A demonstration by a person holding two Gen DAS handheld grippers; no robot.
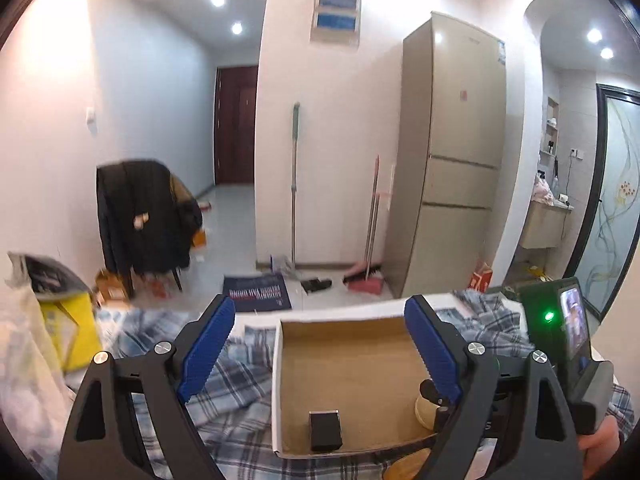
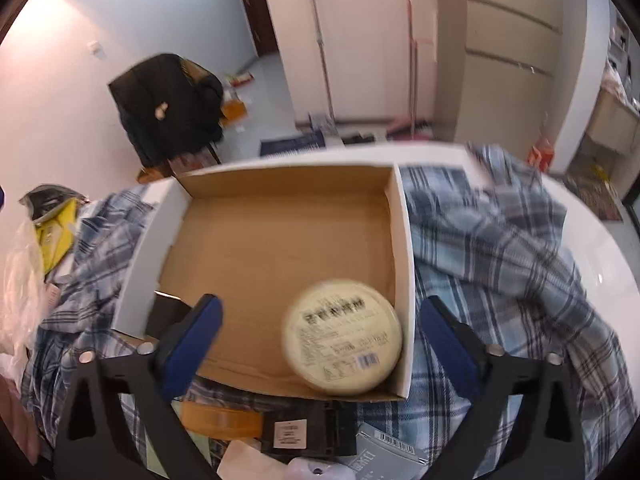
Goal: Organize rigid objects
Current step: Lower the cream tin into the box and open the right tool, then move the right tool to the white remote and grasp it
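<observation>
An open cardboard box (image 1: pixel 352 364) lies on a blue plaid cloth. A small black box (image 1: pixel 326 430) stands inside, near its front wall. A round cream tin (image 1: pixel 422 410) sits in the near right corner, half hidden by a finger. My left gripper (image 1: pixel 320 308) hangs open above the box, holding nothing. In the right wrist view the tin (image 2: pixel 342 336) lies label up in the box (image 2: pixel 280 236), and the black box (image 2: pixel 164 316) is partly hidden. My right gripper (image 2: pixel 322 312) is open over the tin, its pads apart from it.
In front of the box lie an orange tape roll (image 2: pixel 220 420), a black labelled item (image 2: pixel 308 434) and a grey carton (image 2: pixel 384 454). The plaid cloth (image 2: pixel 500 248) covers the white table. A yellow bag (image 1: pixel 70 328) sits at the left. The other gripper's body (image 1: pixel 560 332) stands close on the right.
</observation>
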